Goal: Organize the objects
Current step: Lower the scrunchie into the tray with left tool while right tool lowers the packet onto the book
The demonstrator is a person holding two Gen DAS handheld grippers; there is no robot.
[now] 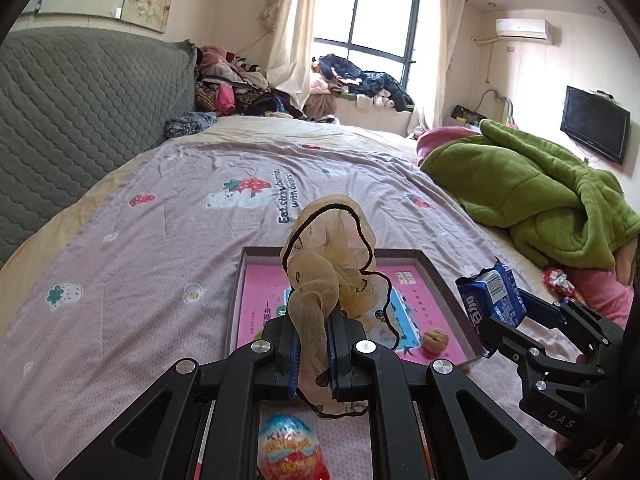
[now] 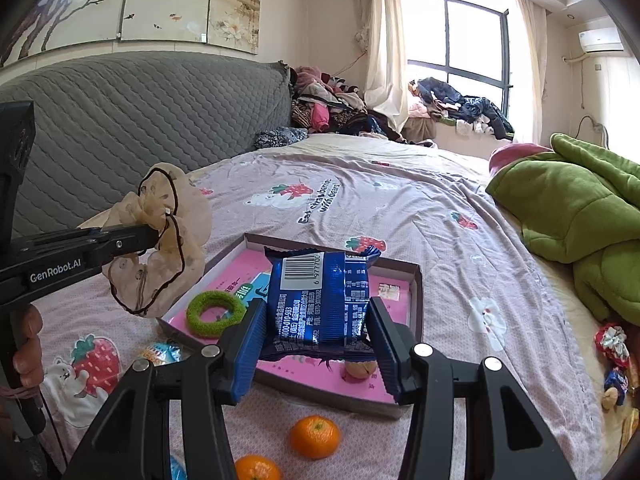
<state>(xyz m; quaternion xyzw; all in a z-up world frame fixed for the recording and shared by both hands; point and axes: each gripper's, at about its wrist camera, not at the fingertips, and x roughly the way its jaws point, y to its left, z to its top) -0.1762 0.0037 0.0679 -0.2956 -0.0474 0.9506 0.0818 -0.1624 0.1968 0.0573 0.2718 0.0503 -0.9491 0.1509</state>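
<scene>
Nearest the right wrist camera, 2 oranges (image 2: 315, 437) lie on the bed's lilac strawberry-print quilt (image 2: 460, 248), just in front of the near wall of a shallow box tray (image 2: 418, 280) with a pink printed floor. The right gripper (image 2: 317, 332) is clenched on a blue snack packet (image 2: 318, 304), barcode side up, held in the air over the tray's near half. The left gripper (image 1: 311, 356) is clamped on a beige mesh scrunchie (image 1: 332, 264) with a dark edge, which is lifted above the tray's left part. Under the left gripper, a Kinder egg (image 1: 290, 446) in red and white wrap lies on the quilt in front of the tray. Inside the tray sit a green fuzzy hair ring (image 2: 216, 314) at the near left and a walnut (image 1: 435, 340) toward the near right. A few wrapped sweets (image 2: 612, 344) lie at the right edge of the bed. Farther right, a green blanket (image 2: 580, 216) is heaped on the bed. At the far side stand a grey quilted headboard (image 2: 140, 120), a pile of clothes (image 2: 332, 104) and a window (image 2: 456, 36).
</scene>
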